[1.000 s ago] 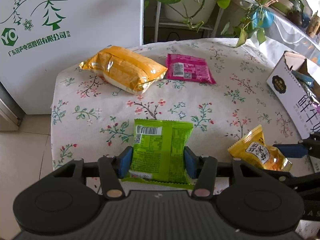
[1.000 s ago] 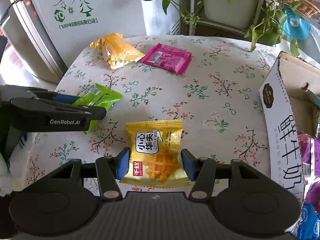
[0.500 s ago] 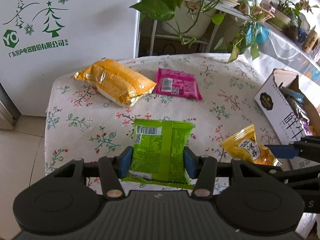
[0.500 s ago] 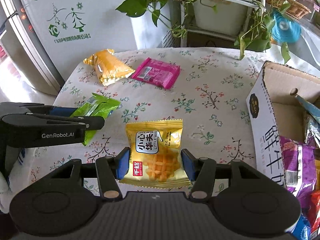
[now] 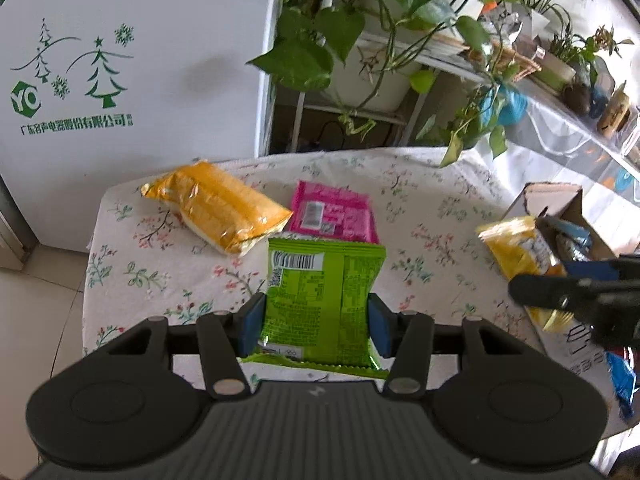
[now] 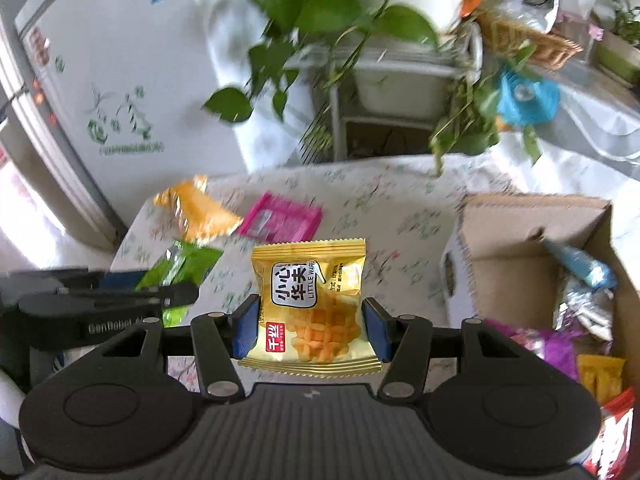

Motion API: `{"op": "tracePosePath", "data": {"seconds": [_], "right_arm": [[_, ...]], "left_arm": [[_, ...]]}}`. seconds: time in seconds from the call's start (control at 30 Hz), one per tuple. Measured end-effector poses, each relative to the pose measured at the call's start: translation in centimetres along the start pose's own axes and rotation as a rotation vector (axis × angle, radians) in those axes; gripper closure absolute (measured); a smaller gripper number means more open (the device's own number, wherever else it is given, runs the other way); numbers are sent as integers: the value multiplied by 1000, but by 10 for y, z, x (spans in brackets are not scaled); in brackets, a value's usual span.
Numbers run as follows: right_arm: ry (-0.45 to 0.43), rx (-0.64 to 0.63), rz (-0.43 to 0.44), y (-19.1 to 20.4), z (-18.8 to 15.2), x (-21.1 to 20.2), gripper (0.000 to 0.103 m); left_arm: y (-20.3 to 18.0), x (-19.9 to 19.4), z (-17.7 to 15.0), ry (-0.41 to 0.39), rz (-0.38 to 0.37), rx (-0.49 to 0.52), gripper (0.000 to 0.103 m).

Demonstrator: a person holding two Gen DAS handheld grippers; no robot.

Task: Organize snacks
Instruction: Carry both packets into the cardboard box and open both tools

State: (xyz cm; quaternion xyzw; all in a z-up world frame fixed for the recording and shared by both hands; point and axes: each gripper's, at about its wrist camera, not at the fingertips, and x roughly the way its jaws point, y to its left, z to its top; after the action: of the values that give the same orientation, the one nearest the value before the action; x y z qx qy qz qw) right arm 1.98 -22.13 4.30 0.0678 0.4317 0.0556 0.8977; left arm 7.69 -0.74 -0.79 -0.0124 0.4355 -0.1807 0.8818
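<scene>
Left wrist: floral tablecloth (image 5: pixel 420 216), white fridge (image 5: pixel 132 80) (potted plants (image 5: pixel 360 20) behind)

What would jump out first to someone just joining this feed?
Both grippers are loaded: the left gripper clamps a green snack packet, and the right gripper a yellow waffle packet. To the right is an open cardboard box holding snacks; an orange bag and a pink packet lie on the floral tablecloth.
</scene>
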Motion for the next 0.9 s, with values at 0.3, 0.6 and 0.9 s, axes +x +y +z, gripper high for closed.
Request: {"op": "tracePosePath", "data": {"seconds": [0.3,0.6,0.9], "right_arm": [[-60,81,-22,-33,13,-21,42],[-126,159,-12,-69,27,-51,42],[-157,264,-25,-112,29,-71,42]], "left_arm": [[-25,-2,8,-36,-39,-10,51],[-61,-5,13,-71,-107,19,51],[-96,-18,8,-98,-189,43,51]]}}
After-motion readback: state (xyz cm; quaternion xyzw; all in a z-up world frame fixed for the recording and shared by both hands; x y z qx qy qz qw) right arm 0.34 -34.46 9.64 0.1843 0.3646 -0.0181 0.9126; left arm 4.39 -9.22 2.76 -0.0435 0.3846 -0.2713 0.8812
